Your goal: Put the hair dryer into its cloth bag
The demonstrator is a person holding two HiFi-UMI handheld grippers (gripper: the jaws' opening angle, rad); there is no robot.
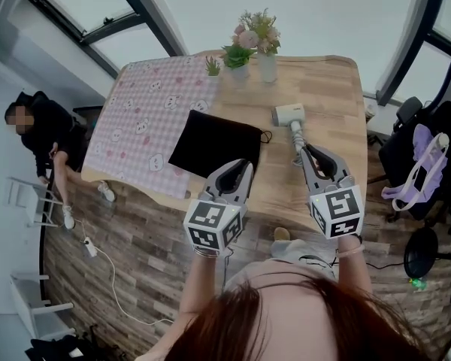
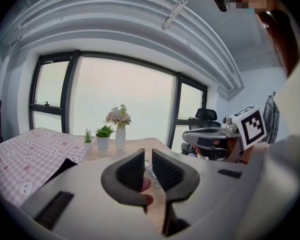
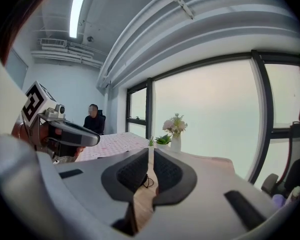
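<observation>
The hair dryer (image 1: 289,115) lies just beyond the right tongs (image 1: 308,151), handle pointing back toward them, while the left tongs (image 1: 239,168) hover nearer the cloth bag (image 1: 210,143); both are all but closed, empty.

Wooden table (image 1: 331,104) by tall windows (image 2: 122,99), plank floor (image 1: 135,239), black office chair (image 2: 206,115).

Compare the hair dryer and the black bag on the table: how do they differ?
The dryer is white; the bag is black. The dryer is a solid, T-shaped body with its handle pointing to the near edge; the bag lies flat and limp. The dryer rests on bare wood, the bag at the pink cloth's edge. Both lie on the table, and neither is held.
</observation>
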